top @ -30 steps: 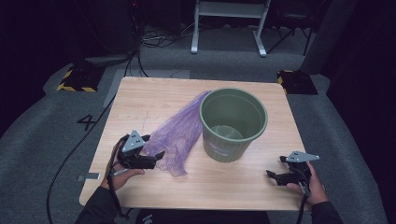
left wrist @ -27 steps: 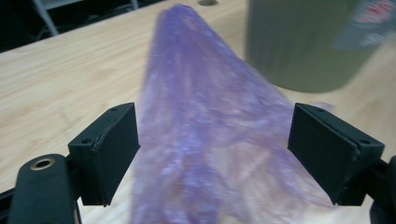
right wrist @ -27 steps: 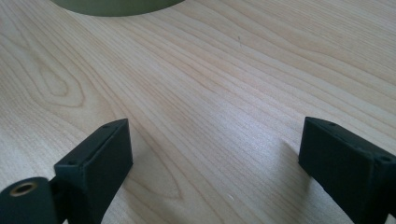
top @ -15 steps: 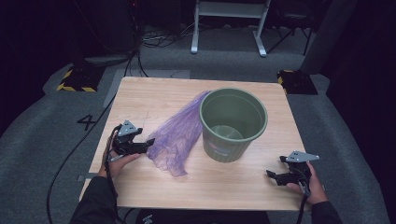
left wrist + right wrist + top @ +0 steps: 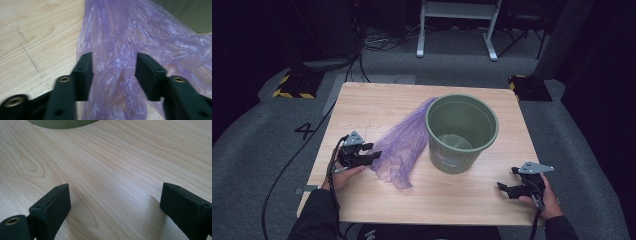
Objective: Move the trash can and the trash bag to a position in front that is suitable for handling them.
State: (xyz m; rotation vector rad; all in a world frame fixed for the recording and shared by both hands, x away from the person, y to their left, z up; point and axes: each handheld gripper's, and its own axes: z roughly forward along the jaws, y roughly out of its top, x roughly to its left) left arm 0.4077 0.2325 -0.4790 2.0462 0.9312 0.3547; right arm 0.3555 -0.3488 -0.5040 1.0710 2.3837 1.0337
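Observation:
A crumpled purple plastic bag (image 5: 402,145) lies on the wooden table (image 5: 377,105), running from the left side up to a green bin (image 5: 462,132). My left gripper (image 5: 372,152) is at the bag's left edge. In the left gripper view the bag (image 5: 130,37) bunches between the jaws of that gripper (image 5: 113,72), which have just been closing and stand about half apart, with no firm pinch showing. My right gripper (image 5: 508,180) rests near the front right corner, and in its own view it (image 5: 115,202) stands open over bare wood.
The bin (image 5: 62,123) stands upright right of centre, its wall showing beyond the bag (image 5: 190,15). Cables trail off the table's front left. A white frame and dark equipment stand on the grey floor behind.
My left gripper moved slightly left and away from me at the bag's edge, and its jaws narrowed around the plastic. The right gripper stayed still.

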